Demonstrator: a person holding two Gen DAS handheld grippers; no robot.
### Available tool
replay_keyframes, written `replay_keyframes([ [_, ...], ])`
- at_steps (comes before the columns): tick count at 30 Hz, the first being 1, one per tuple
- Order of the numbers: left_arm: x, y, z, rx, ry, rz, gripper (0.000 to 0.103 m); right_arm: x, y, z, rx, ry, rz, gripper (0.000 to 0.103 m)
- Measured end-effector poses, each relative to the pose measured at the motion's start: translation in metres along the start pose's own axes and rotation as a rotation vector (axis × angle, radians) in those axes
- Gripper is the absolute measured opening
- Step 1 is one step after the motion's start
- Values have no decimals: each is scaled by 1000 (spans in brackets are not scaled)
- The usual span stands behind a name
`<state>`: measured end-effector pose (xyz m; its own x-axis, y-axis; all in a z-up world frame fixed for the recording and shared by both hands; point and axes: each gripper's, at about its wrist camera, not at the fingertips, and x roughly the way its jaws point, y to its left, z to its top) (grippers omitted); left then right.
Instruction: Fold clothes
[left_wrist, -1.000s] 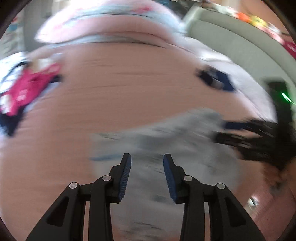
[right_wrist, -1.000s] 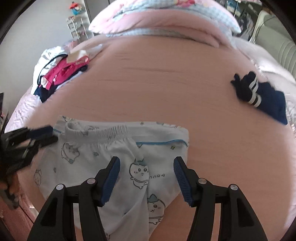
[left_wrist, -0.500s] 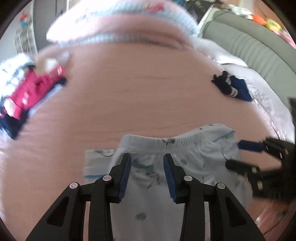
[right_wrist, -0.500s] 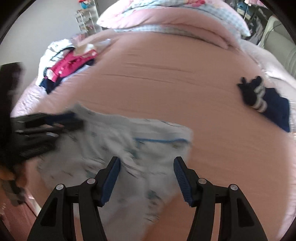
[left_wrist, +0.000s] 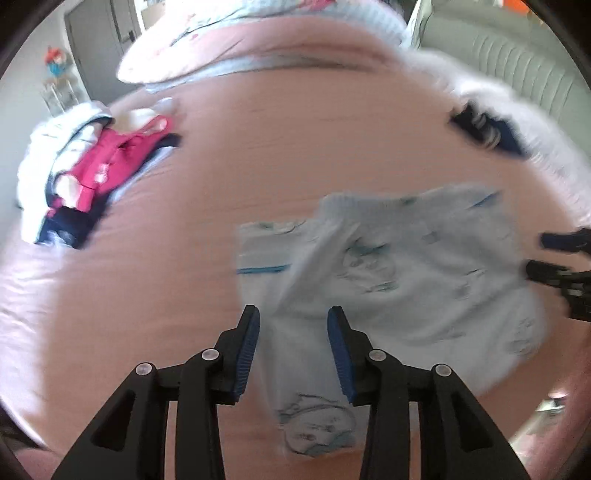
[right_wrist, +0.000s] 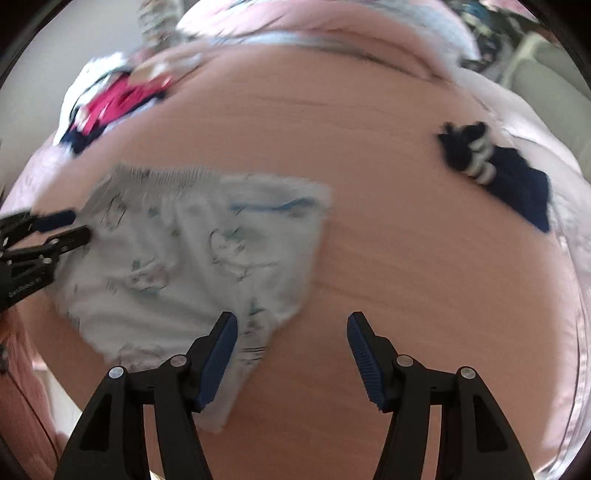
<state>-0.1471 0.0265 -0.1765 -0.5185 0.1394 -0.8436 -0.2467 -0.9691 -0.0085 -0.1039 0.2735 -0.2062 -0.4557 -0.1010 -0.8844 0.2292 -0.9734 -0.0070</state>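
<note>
Pale blue pyjama shorts (left_wrist: 399, 273) with a cartoon print lie crumpled on the pink bed sheet (left_wrist: 258, 155), elastic waistband toward the pillows. My left gripper (left_wrist: 293, 332) hovers open over the shorts' left part, with cloth below its blue pads but not pinched. In the right wrist view the left gripper (right_wrist: 75, 226) sits at the left edge of the shorts (right_wrist: 177, 258), its tips slightly apart. My right gripper (right_wrist: 291, 343) stands wide open above the shorts' lower right corner and bare sheet (right_wrist: 388, 240). It appears at the right edge of the left view as the right gripper (left_wrist: 543, 254). Both views are motion-blurred.
A pile of clothes (left_wrist: 85, 173) in white, magenta and navy lies at the bed's far left. A navy garment with white stripes (right_wrist: 495, 170) lies at the far right. Pillows (left_wrist: 258, 33) are stacked at the head, and a grey-green padded headboard (left_wrist: 517, 81) stands beyond.
Both cameras swung: the shorts slid right in the left view and left in the right view. The right gripper shifted right, off the middle of the shorts. Neither gripper took hold of anything.
</note>
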Motion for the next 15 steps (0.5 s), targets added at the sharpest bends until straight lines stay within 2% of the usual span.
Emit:
replay_keyframes([
  [3,-6,-29,-7,105,-19,-120,35,-9,12,5,-17,-46,112,60],
  [4,-6,-40,-12,167,-4,-131,35,-8,22,3,-49,-35,129,60],
  [5,-3,-46,-17,221,25,-100,37,-7,32,2,-81,-25,145,60],
  [6,4,-48,-21,258,56,-35,37,-4,42,-2,-120,-6,143,60],
  [7,7,-42,-24,257,67,6,42,2,47,-8,-165,27,96,60],
  [8,6,-31,-23,214,70,8,48,4,42,-11,-167,37,78,60],
  [9,5,-20,-22,169,75,21,49,6,38,-13,-170,46,60,60],
  [11,2,0,-20,99,86,124,50,1,19,-12,-107,46,47,60],
  [12,0,8,-20,76,80,173,50,-3,6,-12,-55,35,5,60],
  [13,-4,13,-19,52,64,173,49,-7,-7,-12,-4,24,-37,60],
  [14,-8,13,-17,31,45,129,49,-11,-17,-12,41,12,-57,60],
  [15,-11,11,-16,17,27,79,49,-15,-21,-11,69,-5,-18,60],
])
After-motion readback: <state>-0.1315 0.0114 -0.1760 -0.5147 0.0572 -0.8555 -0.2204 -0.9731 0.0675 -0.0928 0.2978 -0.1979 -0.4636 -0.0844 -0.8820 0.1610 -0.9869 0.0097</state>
